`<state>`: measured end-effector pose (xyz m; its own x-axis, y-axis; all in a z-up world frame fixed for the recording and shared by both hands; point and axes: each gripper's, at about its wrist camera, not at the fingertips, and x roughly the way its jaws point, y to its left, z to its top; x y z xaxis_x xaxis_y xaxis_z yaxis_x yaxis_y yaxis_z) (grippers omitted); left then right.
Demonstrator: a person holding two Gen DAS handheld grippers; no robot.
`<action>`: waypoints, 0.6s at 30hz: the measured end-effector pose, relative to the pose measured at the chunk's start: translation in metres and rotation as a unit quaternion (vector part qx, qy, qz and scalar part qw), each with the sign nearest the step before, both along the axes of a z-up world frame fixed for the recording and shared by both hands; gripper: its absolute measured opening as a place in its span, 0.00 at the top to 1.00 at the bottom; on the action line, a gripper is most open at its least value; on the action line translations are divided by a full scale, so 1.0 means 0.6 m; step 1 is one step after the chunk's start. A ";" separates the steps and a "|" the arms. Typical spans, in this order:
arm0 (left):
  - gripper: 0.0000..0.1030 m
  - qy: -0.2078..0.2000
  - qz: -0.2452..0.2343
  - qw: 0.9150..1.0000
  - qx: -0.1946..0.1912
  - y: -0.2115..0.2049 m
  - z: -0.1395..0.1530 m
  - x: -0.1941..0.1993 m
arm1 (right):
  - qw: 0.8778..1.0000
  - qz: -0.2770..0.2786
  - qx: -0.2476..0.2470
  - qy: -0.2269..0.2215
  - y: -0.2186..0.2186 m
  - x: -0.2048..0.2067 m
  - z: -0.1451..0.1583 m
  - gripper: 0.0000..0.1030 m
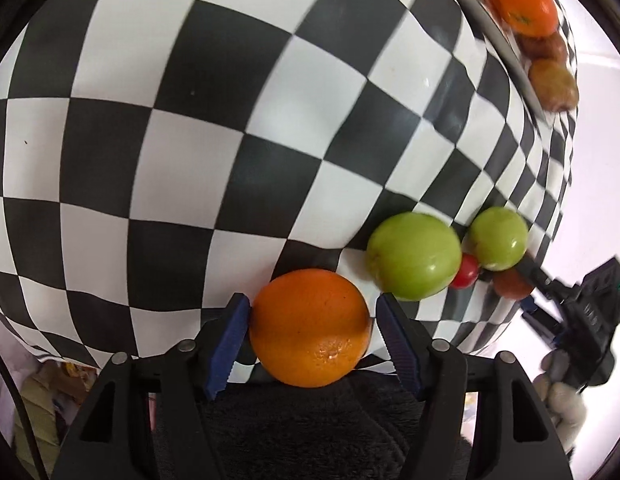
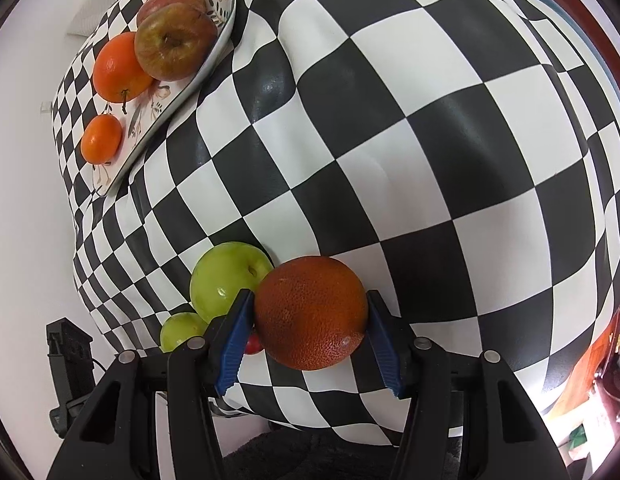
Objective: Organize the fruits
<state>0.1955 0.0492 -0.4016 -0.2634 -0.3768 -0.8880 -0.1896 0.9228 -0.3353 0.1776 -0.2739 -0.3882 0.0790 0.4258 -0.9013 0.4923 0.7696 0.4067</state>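
Observation:
In the left wrist view my left gripper [image 1: 310, 334] is shut on a bright orange [image 1: 310, 326] at the near edge of the checkered table. Two green apples [image 1: 414, 256] [image 1: 497, 238] and a small red fruit [image 1: 464, 272] lie just right of it. In the right wrist view my right gripper [image 2: 310, 320] is shut on a dark reddish orange [image 2: 310, 312]. Beside its left finger lie a green apple [image 2: 225, 284], a smaller green apple [image 2: 181, 330] and the small red fruit [image 2: 252, 345]. A patterned plate [image 2: 149, 120] at far left holds two oranges [image 2: 117, 68] [image 2: 101, 139] and two red apples [image 2: 173, 40].
The checkered black-and-white cloth [image 2: 390, 140] covers the table. The plate with oranges and brownish apples also shows at the top right of the left wrist view [image 1: 522, 4]. The right gripper's body [image 1: 582, 320] with a gloved hand shows at the right edge there. A dark mat lies below the table edge.

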 end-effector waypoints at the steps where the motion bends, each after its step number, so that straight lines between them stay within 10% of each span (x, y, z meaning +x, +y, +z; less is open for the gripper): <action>1: 0.40 -0.005 -0.005 1.000 0.003 -0.003 0.001 -0.004 | 1.000 -0.001 0.001 0.000 0.001 0.000 0.000 0.43; 13: 0.42 -0.117 -0.027 0.988 0.099 -0.009 0.077 0.032 | 0.998 0.032 -0.038 -0.024 0.013 0.009 0.027 0.43; 18: 0.39 -0.104 -0.039 0.988 0.106 -0.002 0.056 0.051 | 0.998 0.049 -0.046 -0.013 0.017 0.019 0.014 0.43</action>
<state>0.2260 0.0482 -0.3680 -0.0877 -0.1617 -0.9829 -0.0627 0.9857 -0.1566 0.1890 -0.2635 -0.3797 0.0654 0.3481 -0.9352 0.4033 0.8480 0.3439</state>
